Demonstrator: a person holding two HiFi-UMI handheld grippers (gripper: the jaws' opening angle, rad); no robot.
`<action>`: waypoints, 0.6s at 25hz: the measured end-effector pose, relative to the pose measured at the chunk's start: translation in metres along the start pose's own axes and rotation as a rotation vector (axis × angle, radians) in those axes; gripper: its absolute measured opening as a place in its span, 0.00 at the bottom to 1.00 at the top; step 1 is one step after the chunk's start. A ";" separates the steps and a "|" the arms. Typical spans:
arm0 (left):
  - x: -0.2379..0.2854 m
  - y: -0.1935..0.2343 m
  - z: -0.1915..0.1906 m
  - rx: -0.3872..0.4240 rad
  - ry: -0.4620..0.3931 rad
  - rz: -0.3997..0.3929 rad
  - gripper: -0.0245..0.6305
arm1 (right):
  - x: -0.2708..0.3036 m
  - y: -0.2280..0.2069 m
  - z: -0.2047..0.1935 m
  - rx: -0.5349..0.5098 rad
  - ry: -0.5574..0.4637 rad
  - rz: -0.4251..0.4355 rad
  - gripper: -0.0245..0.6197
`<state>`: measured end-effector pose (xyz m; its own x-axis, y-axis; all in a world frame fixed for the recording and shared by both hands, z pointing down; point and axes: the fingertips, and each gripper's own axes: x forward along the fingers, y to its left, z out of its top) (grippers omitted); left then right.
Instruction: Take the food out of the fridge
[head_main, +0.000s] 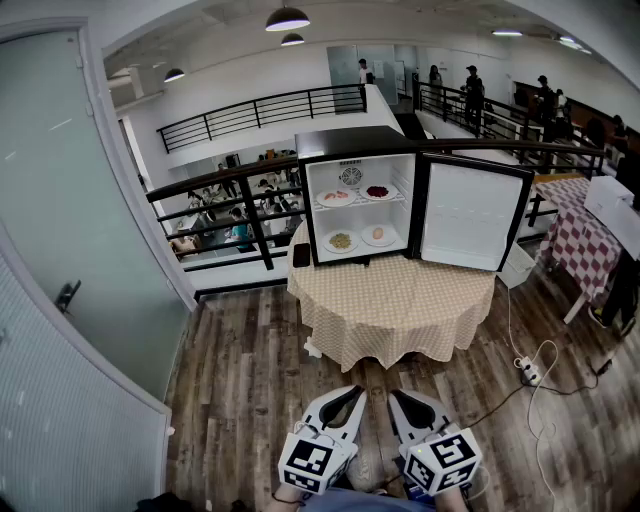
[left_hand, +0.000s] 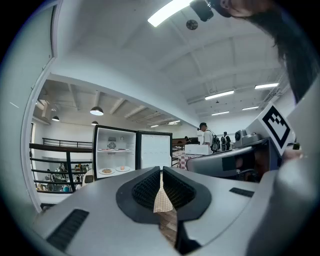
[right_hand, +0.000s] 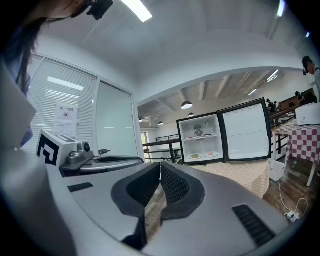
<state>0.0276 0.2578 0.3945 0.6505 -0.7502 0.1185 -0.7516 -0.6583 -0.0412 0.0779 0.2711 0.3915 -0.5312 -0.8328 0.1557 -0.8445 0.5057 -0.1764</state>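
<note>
A small black fridge (head_main: 360, 150) stands on a round table with a tan checked cloth (head_main: 400, 300), its door (head_main: 468, 215) swung open to the right. Two plates of food sit on the upper shelf (head_main: 355, 195), and two more on the fridge floor (head_main: 358, 239). My left gripper (head_main: 352, 393) and right gripper (head_main: 398, 396) hang side by side low in the head view, well short of the table, both shut and holding nothing. The fridge (left_hand: 115, 150) shows far ahead in the left gripper view over the closed left gripper (left_hand: 161, 172). It is also far off (right_hand: 202, 142) beyond the right gripper (right_hand: 160, 167).
A black railing (head_main: 230, 200) runs behind the table above a lower floor. At the right stand a red-checked table (head_main: 580, 240) and a white box (head_main: 610, 200). A power strip (head_main: 528, 372) with cables lies on the wooden floor. A glass door (head_main: 60, 230) is at the left.
</note>
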 end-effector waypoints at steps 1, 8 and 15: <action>0.001 0.002 0.002 -0.002 -0.002 0.009 0.06 | 0.002 0.000 -0.002 -0.003 0.006 0.009 0.07; -0.001 0.000 0.000 -0.015 0.000 0.014 0.06 | 0.001 0.002 -0.006 -0.011 0.002 0.033 0.07; -0.006 -0.005 -0.003 -0.053 0.009 0.006 0.06 | -0.001 0.004 -0.013 0.022 0.011 0.047 0.07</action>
<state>0.0273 0.2660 0.3965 0.6452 -0.7534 0.1269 -0.7604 -0.6494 0.0103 0.0744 0.2772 0.4031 -0.5711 -0.8058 0.1570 -0.8170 0.5391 -0.2047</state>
